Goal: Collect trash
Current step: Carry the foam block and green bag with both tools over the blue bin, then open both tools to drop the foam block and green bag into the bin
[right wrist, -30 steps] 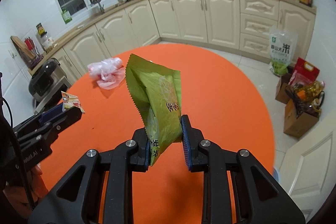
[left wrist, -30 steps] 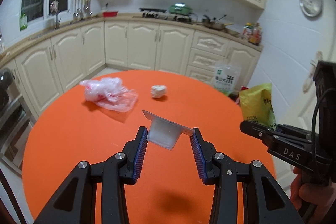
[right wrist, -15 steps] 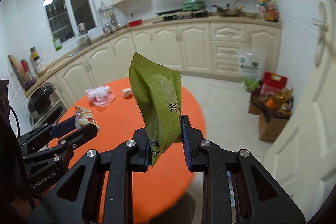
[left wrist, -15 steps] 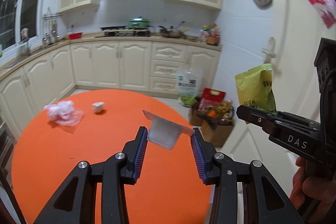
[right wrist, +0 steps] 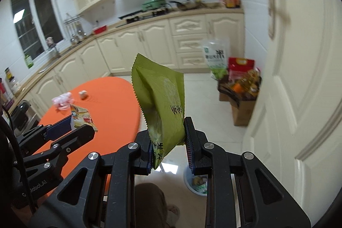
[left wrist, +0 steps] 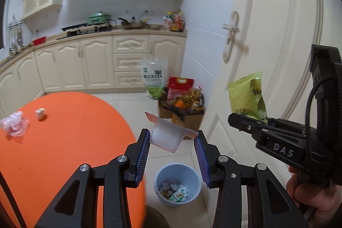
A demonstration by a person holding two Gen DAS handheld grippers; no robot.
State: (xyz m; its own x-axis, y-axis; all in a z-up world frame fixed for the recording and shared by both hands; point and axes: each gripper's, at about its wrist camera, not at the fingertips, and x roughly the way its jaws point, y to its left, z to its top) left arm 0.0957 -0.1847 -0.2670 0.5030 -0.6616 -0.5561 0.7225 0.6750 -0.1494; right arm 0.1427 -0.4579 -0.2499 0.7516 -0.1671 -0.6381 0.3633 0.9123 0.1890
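Beside a round orange table [left wrist: 70, 142], over pale floor tiles: two hand-held grippers, each carrying one piece of trash.

Right gripper [right wrist: 168, 142]: pads clamped on the lower end of a green snack bag [right wrist: 162, 104], bag upright above the fingers; seen from the left wrist at right edge [left wrist: 252, 121], gripped by a hand [left wrist: 314, 196].

Left gripper [left wrist: 172, 142]: jaws partly apart, closed on a small translucent plastic cup [left wrist: 166, 136] with a peeled printed lid, tilted, held just beyond the table edge.

On the floor below both grippers: pale blue waste bin [left wrist: 158, 181], wrappers already inside.

On the far side of the table: crumpled pink-and-clear plastic bag [left wrist: 15, 125], with a small white crumpled wad [left wrist: 40, 113] near it.
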